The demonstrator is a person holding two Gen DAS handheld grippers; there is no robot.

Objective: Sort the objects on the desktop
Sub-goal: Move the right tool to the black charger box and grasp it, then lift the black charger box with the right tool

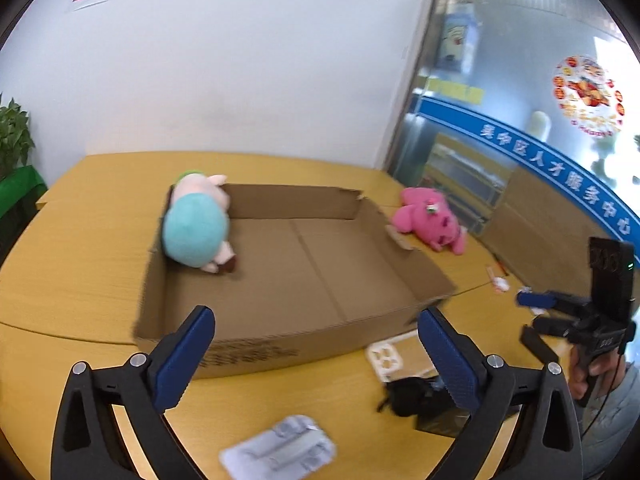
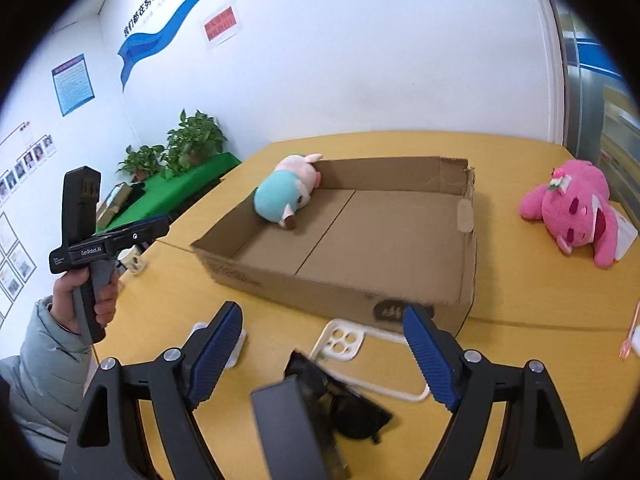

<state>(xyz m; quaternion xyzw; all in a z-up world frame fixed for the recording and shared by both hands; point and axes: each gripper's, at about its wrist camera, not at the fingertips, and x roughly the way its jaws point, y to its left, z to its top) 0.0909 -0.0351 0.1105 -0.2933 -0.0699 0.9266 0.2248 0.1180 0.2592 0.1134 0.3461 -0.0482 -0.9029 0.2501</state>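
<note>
An open cardboard box [image 1: 280,344] [image 2: 328,284] sits on the yellow table. A teal and pink plush toy [image 1: 196,228] [image 2: 284,196] lies in its far left corner. A pink plush toy [image 1: 432,220] [image 2: 572,212] lies on the table to the right of the box. My left gripper [image 1: 316,356] is open and empty in front of the box. My right gripper [image 2: 324,360] is open and empty above black sunglasses [image 2: 344,404] [image 1: 416,396] and a dark case [image 2: 292,428]. A white phone case [image 2: 344,344] [image 1: 396,356] lies by the box.
A clear plastic blister pack [image 1: 280,452] lies near the table's front edge. Small pink and white items [image 1: 498,278] [image 2: 630,340] lie at the right. Potted plants [image 2: 192,140] stand on a green stand at the far left. A wall and a glass door stand behind the table.
</note>
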